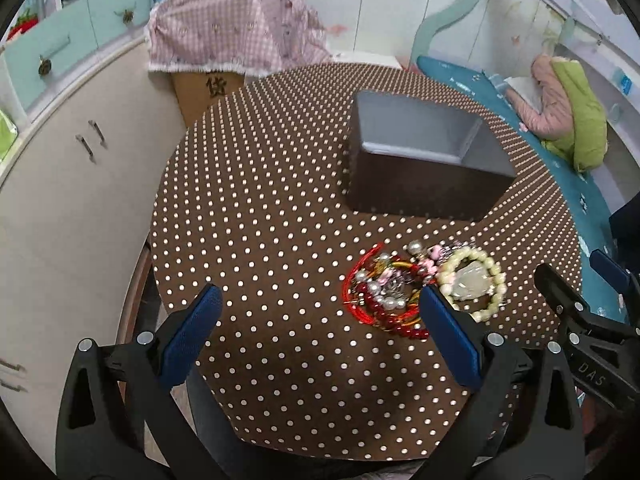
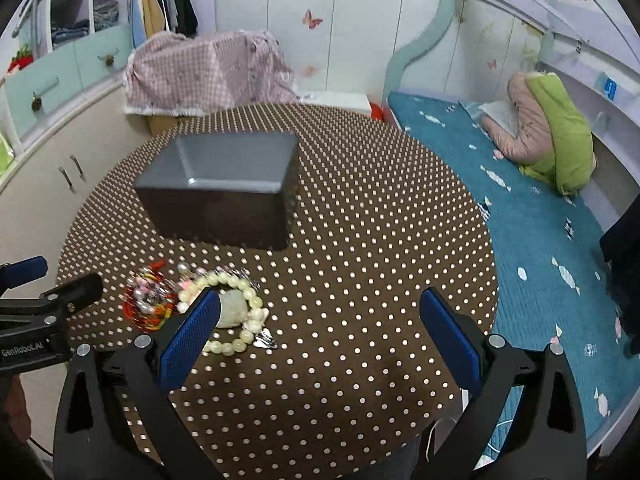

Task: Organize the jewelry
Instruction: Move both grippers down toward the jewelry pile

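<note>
A heap of jewelry lies on the round polka-dot table [image 1: 260, 200]: red bead bracelets [image 1: 380, 292] tangled with silver beads, and a pale green bead bracelet [image 1: 472, 280] with a stone pendant. An open grey box [image 1: 420, 156] stands behind the heap. My left gripper [image 1: 320, 312] hovers open above the table, its right finger just in front of the heap. In the right wrist view the pale bracelet [image 2: 236, 312] and red bracelets [image 2: 148, 300] lie by my left finger, and the right gripper [image 2: 320, 312] is open and holds nothing. The box [image 2: 224, 188] is at upper left.
White cabinets [image 1: 72, 184] stand left of the table. A cardboard box under a pink checked cloth [image 1: 228, 40] is behind it. A bed with a teal sheet [image 2: 540, 240] and folded pink and green quilts [image 2: 548, 132] runs along the right.
</note>
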`<action>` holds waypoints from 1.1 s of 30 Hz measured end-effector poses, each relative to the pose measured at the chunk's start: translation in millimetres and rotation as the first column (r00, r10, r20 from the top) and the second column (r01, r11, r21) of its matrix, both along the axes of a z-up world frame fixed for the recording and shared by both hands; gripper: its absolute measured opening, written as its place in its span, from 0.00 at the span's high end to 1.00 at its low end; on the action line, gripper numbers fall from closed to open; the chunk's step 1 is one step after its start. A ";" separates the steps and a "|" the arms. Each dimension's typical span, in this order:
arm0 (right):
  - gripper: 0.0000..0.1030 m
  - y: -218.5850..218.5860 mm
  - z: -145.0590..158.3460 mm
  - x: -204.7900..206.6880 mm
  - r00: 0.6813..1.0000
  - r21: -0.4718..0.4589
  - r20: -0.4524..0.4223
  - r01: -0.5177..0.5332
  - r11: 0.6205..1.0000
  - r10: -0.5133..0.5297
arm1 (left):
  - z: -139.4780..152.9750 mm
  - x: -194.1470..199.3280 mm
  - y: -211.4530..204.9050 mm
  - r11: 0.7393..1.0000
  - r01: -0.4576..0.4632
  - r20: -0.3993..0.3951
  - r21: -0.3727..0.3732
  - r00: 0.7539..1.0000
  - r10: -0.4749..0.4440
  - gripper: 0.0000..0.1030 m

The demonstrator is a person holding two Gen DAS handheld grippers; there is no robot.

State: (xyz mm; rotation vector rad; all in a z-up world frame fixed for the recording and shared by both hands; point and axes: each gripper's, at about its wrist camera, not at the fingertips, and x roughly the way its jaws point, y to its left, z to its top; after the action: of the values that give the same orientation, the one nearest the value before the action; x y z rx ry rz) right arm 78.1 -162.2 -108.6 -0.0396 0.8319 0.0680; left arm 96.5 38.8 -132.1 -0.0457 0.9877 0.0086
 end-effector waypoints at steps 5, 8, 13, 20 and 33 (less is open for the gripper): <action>0.07 0.6 -14.2 10.9 0.999 -0.006 -0.049 -0.004 1.000 0.004 | -7.6 6.9 0.8 1.000 -0.006 -0.023 0.017 1.000 0.006 0.05; 0.07 1.5 -19.5 15.3 0.998 -0.013 -0.065 -0.012 1.000 0.012 | -15.2 10.0 1.7 1.000 -0.007 -0.041 0.026 0.999 0.008 0.06; 0.07 2.4 -26.9 21.7 0.996 -0.033 -0.085 -0.012 0.999 0.009 | -27.3 14.2 5.6 0.999 -0.013 -0.079 0.033 0.997 0.016 0.17; 0.07 4.0 -35.8 33.1 0.994 -0.047 -0.113 -0.011 0.999 0.006 | -34.4 18.1 3.3 1.000 -0.009 -0.092 0.024 0.996 0.011 0.17; 0.31 13.4 -41.8 40.8 0.993 -0.042 -0.107 -0.059 0.997 0.055 | -30.8 30.3 -5.7 0.999 0.037 -0.052 0.002 0.998 -0.037 0.49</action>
State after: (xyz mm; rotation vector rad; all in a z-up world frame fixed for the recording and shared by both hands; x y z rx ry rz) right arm 118.9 -148.9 -150.4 -0.1030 0.9384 0.1057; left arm 126.9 33.1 -162.9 -0.0249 1.0400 -0.0226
